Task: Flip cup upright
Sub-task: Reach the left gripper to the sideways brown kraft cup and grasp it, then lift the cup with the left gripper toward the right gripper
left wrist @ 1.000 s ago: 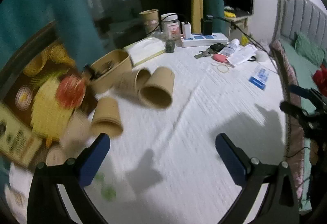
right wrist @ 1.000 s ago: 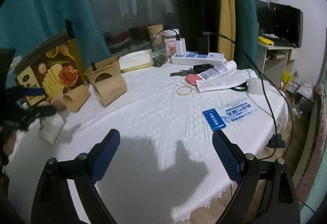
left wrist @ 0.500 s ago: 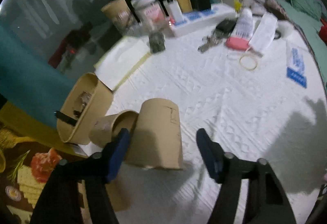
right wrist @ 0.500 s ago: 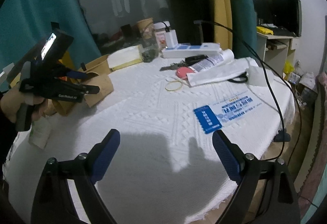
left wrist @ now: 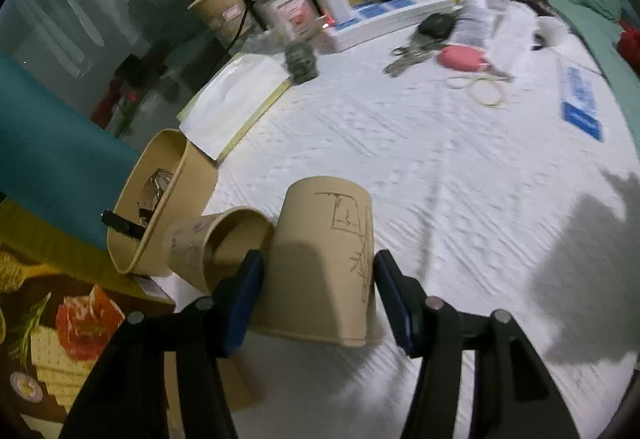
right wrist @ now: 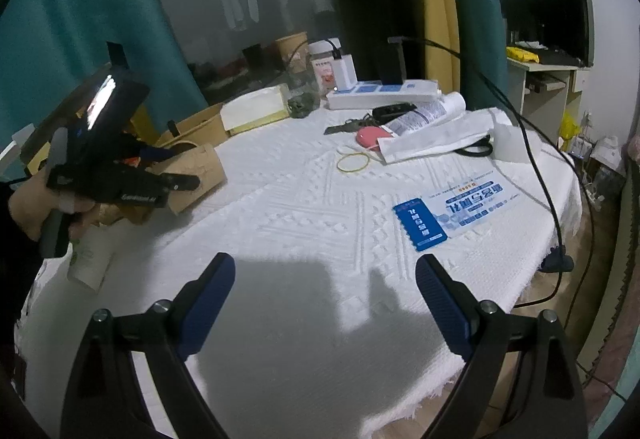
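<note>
A brown paper cup (left wrist: pixel 324 263) with a line drawing lies on its side on the white tablecloth, base pointing away from me. My left gripper (left wrist: pixel 318 291) straddles it, one blue finger on each side, touching or nearly touching its walls. In the right wrist view the cup (right wrist: pixel 196 175) shows at the left under the left gripper (right wrist: pixel 176 181). My right gripper (right wrist: pixel 324 303) is open and empty above the table's near edge.
A second paper cup (left wrist: pixel 216 243) lies on its side left of the first, beside a paper bowl (left wrist: pixel 160 195). An upright cup (left wrist: pixel 220 15), jar (left wrist: pixel 288 7), power strip (left wrist: pixel 384 15), keys (left wrist: pixel 416 51), rubber band (left wrist: pixel 486 91) and blue card (left wrist: pixel 580 107) sit farther back.
My left gripper has moved down to the lying cup and narrowed its fingers around it. The right gripper has stayed almost still.
</note>
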Demonstrator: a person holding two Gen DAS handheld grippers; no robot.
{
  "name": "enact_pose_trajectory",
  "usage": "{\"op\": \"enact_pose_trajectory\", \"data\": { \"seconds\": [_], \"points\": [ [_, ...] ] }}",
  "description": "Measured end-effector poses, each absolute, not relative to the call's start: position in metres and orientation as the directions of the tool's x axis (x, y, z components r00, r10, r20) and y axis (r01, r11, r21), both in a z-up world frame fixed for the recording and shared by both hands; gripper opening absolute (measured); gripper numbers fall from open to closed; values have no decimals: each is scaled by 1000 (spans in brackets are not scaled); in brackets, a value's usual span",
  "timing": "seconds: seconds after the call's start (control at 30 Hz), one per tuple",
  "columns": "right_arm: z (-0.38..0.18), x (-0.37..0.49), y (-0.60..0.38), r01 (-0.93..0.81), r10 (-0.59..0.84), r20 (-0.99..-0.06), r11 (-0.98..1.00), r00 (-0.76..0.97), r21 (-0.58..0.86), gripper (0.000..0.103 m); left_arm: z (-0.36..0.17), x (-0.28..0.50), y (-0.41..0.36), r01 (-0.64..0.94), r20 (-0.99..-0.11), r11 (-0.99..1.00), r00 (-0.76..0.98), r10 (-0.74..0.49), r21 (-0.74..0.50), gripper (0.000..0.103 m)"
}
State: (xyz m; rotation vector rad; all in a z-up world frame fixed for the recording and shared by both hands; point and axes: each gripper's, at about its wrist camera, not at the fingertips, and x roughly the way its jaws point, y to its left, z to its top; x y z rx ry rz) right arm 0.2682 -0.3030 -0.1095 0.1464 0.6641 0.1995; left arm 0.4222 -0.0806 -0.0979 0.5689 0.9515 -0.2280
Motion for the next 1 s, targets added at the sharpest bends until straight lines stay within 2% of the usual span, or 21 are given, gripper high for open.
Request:
{"op": "enact_pose_trajectory", "data": {
  "seconds": [0.3,0.53,0.63,0.8,0.9,1.0],
  "points": [
    [-90,222,-282,-151,220,-577,975,786,166,90,-59,314,-95,526,-796,794,598,-91,305,57],
    [-103,178,-264,-180,229,-627,973,745,141,90,-60,213,-99,632,-828,739,527,-190,233,57],
    [-113,165,-260,-194,252,-660,968,708,162,90,-75,191,-102,661,-851,714,492,-183,229,57],
    [-116,149,-259,-201,269,-677,963,685,178,90,-108,172,-107,679,-873,674,476,-103,291,60],
    [-109,142,-259,-198,256,-675,967,692,163,90,-117,169,-107,665,-869,681,487,-85,306,65],
    [-102,139,-257,-209,251,-674,967,695,144,90,-116,169,-101,638,-863,725,490,-125,258,72]
  ]
}}
